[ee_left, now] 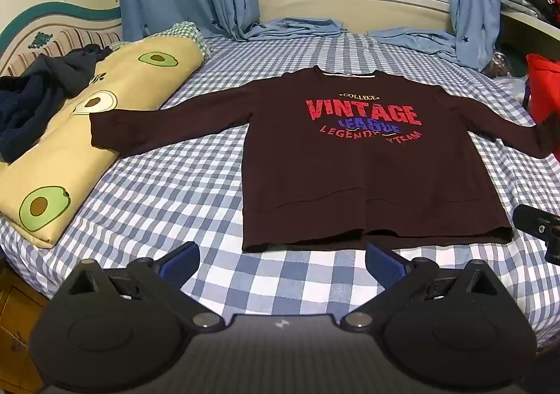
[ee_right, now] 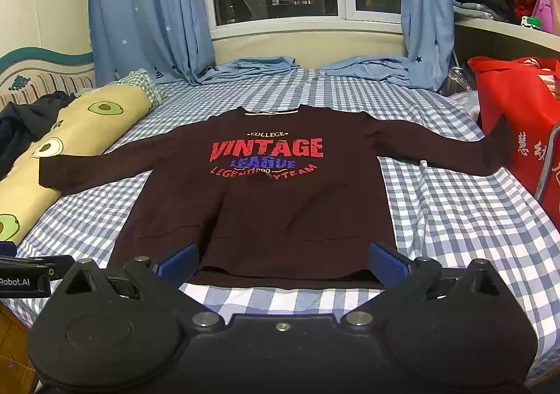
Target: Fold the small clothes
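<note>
A dark maroon sweatshirt (ee_left: 350,184) with a red "VINTAGE LEAGUE" print lies flat, front up, on the blue checked bed (ee_left: 175,191), both sleeves spread out sideways. It also shows in the right wrist view (ee_right: 266,205). My left gripper (ee_left: 281,264) is open and empty, just in front of the hem's left corner. My right gripper (ee_right: 283,261) is open and empty, over the middle of the hem. The left sleeve end rests against the avocado roll. The right sleeve end (ee_right: 490,152) lies against a red bag.
A rolled yellow avocado-print quilt (ee_left: 87,135) with dark clothes (ee_left: 35,103) on it lies along the bed's left. A red bag (ee_right: 514,113) stands at the right edge. Blue curtains (ee_right: 147,15) and folded blue cloth (ee_right: 252,66) are at the far end under the window.
</note>
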A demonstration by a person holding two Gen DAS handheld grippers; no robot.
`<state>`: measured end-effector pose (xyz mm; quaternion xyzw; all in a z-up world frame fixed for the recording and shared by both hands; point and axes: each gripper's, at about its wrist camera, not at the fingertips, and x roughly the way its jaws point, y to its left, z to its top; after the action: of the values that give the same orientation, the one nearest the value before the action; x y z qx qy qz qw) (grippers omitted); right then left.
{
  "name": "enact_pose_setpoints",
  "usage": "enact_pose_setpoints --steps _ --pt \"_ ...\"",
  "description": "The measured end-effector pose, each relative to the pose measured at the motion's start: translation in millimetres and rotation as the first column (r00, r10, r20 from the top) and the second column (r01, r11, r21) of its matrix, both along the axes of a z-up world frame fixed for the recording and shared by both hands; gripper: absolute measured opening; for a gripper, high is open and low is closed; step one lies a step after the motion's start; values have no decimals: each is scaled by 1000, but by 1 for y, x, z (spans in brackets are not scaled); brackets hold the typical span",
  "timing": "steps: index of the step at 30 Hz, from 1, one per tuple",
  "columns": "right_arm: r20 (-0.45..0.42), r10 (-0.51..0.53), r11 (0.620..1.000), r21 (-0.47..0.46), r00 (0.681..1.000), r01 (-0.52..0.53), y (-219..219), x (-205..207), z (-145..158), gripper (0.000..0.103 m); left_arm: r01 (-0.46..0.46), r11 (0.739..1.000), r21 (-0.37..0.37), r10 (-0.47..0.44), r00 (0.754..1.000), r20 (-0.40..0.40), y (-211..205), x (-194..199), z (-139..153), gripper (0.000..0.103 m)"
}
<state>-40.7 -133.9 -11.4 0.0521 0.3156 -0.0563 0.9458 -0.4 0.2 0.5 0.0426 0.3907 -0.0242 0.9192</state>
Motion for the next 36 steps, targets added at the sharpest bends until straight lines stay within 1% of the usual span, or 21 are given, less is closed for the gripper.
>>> enact_pose_setpoints --steps 8,14,21,25,30,36 --pt "-9 -10 1000 1 1000 10 -3 -4 -1 103 21 1000 10 -21 1000 1 -1 -7 -3 102" --pt "-15 -21 1000 14 1000 21 -6 -5 -1 103 7 1000 9 -7 1000 -11 -5 -5 0 102" --pt "-19 -40 999 23 999 41 -8 -7 -1 103 6 1000 14 -6 1000 -6 -5 -5 1 102" --pt "-21 -46 999 21 999 47 -8 -7 -2 103 6 1000 16 -6 1000 -13 -5 -3 2 102" --pt "-24 -48 999 -9 999 47 -5 -5 -2 103 6 1000 11 -6 1000 -17 -4 -3 0 102" --pt "-30 -52 999 -12 998 52 -5 -5 -4 103 6 1000 11 -6 1000 -19 -4 -2 -1 102"
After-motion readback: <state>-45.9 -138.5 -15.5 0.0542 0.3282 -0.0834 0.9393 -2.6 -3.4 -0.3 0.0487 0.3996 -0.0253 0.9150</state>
